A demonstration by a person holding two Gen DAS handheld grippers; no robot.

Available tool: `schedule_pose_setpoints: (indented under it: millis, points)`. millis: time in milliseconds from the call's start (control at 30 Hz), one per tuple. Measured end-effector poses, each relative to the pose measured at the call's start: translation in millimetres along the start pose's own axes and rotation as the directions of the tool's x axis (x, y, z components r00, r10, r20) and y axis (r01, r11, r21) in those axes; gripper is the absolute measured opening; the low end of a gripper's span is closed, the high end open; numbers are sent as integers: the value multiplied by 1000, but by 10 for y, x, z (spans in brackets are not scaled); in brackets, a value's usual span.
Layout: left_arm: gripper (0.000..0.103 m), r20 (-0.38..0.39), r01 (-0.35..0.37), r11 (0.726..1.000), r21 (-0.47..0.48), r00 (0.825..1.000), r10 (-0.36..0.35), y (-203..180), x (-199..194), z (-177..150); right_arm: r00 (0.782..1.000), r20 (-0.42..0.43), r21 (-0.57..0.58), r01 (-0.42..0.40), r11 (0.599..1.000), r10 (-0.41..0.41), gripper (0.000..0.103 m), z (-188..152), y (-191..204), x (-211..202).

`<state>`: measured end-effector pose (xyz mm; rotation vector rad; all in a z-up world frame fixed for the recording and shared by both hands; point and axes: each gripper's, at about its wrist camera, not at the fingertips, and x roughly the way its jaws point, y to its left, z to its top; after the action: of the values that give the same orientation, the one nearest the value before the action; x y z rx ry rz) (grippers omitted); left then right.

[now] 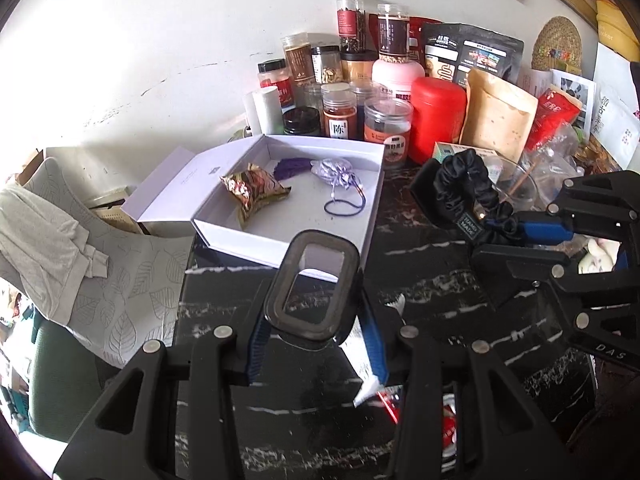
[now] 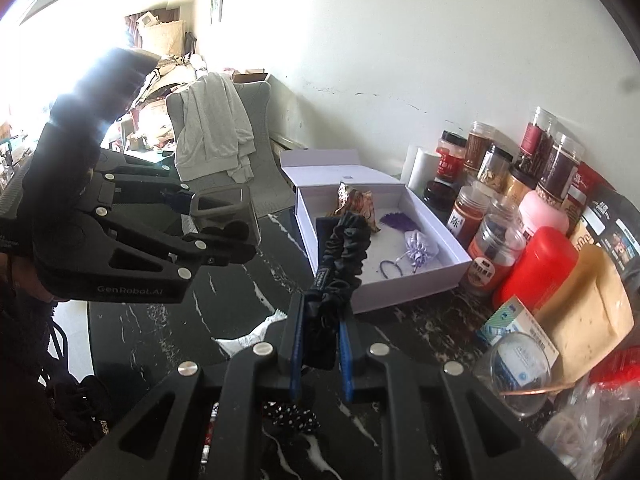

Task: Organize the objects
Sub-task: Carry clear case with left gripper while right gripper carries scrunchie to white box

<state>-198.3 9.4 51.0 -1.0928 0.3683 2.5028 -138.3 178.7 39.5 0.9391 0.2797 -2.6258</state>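
My left gripper point(image 1: 316, 312) is shut on a grey rectangular case with a clear window point(image 1: 314, 286) and holds it above the black marble table, just before the open white box point(image 1: 340, 148). The case also shows in the right wrist view point(image 2: 224, 206). My right gripper point(image 2: 322, 320) is shut on a black scrunchie point(image 2: 344, 248), which also shows in the left wrist view point(image 1: 464, 184), held right of the box. In the box lie a patterned sachet point(image 1: 252, 192), a purple tassel point(image 1: 292, 168) and a lavender pouch point(image 1: 334, 170) with a cord.
Several spice jars point(image 1: 340, 116), a red canister point(image 1: 436, 120), a tan pouch point(image 1: 496, 120) and a black bag stand behind the box by the wall. A glass bowl point(image 2: 520, 368) and a small carton point(image 2: 508, 320) sit at the right. A chair with a grey garment point(image 2: 216, 128) stands at the left.
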Motion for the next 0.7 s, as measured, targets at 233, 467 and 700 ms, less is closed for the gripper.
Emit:
schedule_pose_setpoints:
  millis: [233, 467, 700]
  points:
    - [39, 6, 1, 1000, 13, 1000, -1, 160, 324, 372, 1000, 7, 2, 18, 1000, -18, 14, 231, -237, 259]
    - [39, 23, -16, 1000, -2, 1000, 16, 354, 685, 659, 999, 26, 29, 29, 999, -29, 14, 346, -451, 537]
    - [39, 19, -20, 1000, -16, 1000, 21, 531, 1073, 895, 997, 33, 71, 63, 995, -66, 14, 562, -670, 834]
